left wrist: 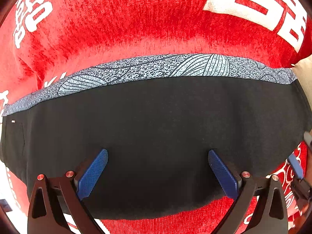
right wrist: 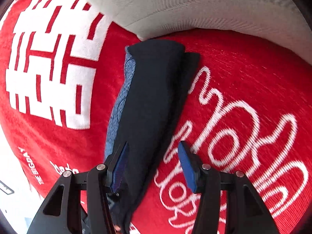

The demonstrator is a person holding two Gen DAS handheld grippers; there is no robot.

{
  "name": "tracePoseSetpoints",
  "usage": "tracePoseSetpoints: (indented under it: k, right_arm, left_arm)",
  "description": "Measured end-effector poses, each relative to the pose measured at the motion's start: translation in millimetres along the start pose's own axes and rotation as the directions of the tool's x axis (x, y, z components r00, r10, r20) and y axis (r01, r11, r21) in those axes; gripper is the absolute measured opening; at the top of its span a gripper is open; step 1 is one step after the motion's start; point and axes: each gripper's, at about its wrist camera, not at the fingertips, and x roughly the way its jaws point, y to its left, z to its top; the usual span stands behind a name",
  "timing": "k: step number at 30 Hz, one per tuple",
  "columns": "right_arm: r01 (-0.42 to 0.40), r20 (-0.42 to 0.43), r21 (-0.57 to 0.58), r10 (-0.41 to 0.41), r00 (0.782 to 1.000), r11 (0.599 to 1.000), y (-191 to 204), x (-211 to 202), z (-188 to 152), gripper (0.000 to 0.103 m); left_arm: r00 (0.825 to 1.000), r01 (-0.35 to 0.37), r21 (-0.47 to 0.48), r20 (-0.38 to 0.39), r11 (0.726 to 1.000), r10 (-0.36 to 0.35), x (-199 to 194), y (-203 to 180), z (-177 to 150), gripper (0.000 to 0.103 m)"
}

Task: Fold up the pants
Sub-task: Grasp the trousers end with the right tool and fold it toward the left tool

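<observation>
The left gripper (left wrist: 158, 173) is held with its jaws spread wide, nothing between the blue ribbed pads (left wrist: 93, 172). Both pads are seen above the folded pants (left wrist: 156, 128), over the part of the dark bundle nearest the camera; whether they touch the cloth cannot be told. The right gripper (right wrist: 154, 165) is likewise spread, though less widely, and empty. Its left-hand pad (right wrist: 120, 170) is seen against the near end of the pants (right wrist: 150, 105), while the other pad lies off the pants, over the red blanket (right wrist: 243, 62).

The pants are folded into a long, compact bundle. The top layer is plain dark navy, almost black. Along the edge of the pants farthest from the left gripper, a strip of speckled blue-grey fabric (left wrist: 156, 68) printed with fine dark line drawings is exposed. In the right wrist view the same lighter fabric is seen as a narrow band on the left flank of the pants.

The pants are laid on the red blanket (left wrist: 120, 19), which bears large white block characters (right wrist: 50, 62) and white cursive lettering (right wrist: 234, 124). Beyond the far end of the pants, a pale ribbed cushion (right wrist: 195, 3) is seen.
</observation>
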Motion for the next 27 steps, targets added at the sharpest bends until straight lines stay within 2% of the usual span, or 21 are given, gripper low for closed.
tracePoseSetpoints:
  k: [6,10,11,12,13,14,17,19,21,22,23,24,25,27]
  right_arm:
    - [-0.044,0.063,-0.005,0.044,0.997,0.999,5.4,13.0,2.3,0.058]
    - [-0.030,0.044,-0.071,0.034,0.998,0.997,19.8,26.1,5.9,0.057]
    - [-0.016,0.023,-0.076,0.018,1.000,0.997,22.3,29.8,8.5,0.045]
    - [0.025,0.000,-0.088,-0.025,1.000,0.996,25.6,33.5,11.3,0.019]
    - [0.084,-0.014,-0.110,-0.086,0.996,0.990,29.6,35.9,13.0,0.018]
    - [0.101,-0.016,-0.137,-0.105,0.994,0.985,33.7,35.7,13.5,0.017]
    - [0.142,-0.002,-0.257,-0.148,0.989,0.956,55.2,29.7,9.0,0.016]
    - [0.152,0.014,-0.325,-0.156,0.988,0.933,72.3,24.8,4.4,0.015]
    - [0.147,0.020,-0.363,-0.150,0.989,0.920,84.7,21.4,2.0,0.015]
    - [0.143,0.020,-0.373,-0.146,0.989,0.917,88.7,20.3,1.4,0.015]
    - [0.140,0.019,-0.381,-0.144,0.989,0.914,91.9,20.1,1.1,0.015]
    - [0.141,0.020,-0.390,-0.145,0.989,0.910,95.0,19.8,0.3,0.015]
    - [0.146,0.023,-0.404,-0.149,0.989,0.903,99.5,20.2,-0.7,0.015]
    - [0.160,0.026,-0.452,-0.166,0.986,0.878,108.7,21.4,-8.4,0.014]
  left_arm:
    - [1.000,0.003,0.017,0.024,1.000,-0.003,-2.4,-12.0,-11.6,0.103]
    - [0.998,0.004,0.040,0.055,0.999,-0.006,-4.9,-14.1,-15.3,0.103]
    - [0.999,0.006,0.036,0.050,0.999,-0.007,-6.0,-13.9,-14.7,0.103]
    - [0.999,0.008,0.030,0.042,1.000,-0.009,-7.1,-13.9,-13.6,0.103]
    - [0.999,0.011,0.021,0.035,1.000,-0.012,-10.5,-12.5,-11.4,0.098]
    - [0.999,0.023,0.013,0.033,1.000,-0.023,-14.7,-10.3,-9.0,0.086]
    - [0.993,0.105,0.005,0.045,0.994,-0.105,-35.0,-14.3,-7.2,0.080]
    - [0.986,0.154,0.024,0.066,0.988,-0.155,-47.0,-17.5,-6.6,0.068]
    - [0.973,0.215,0.044,0.076,0.976,-0.218,-50.0,-23.7,-8.5,0.068]
    - [0.973,0.218,0.053,0.070,0.975,-0.221,-45.6,-26.7,-10.9,0.068]
    - [0.975,0.219,0.059,0.032,0.974,-0.221,-32.4,-30.3,-16.2,0.068]
    - [0.975,0.215,0.058,0.041,0.975,-0.218,-24.7,-30.6,-21.4,0.068]
    - [0.974,0.196,0.089,0.098,0.976,-0.205,-26.8,-34.3,-26.9,0.068]
    - [0.975,0.157,0.139,0.136,0.978,-0.176,-30.1,-40.5,-32.7,0.068]
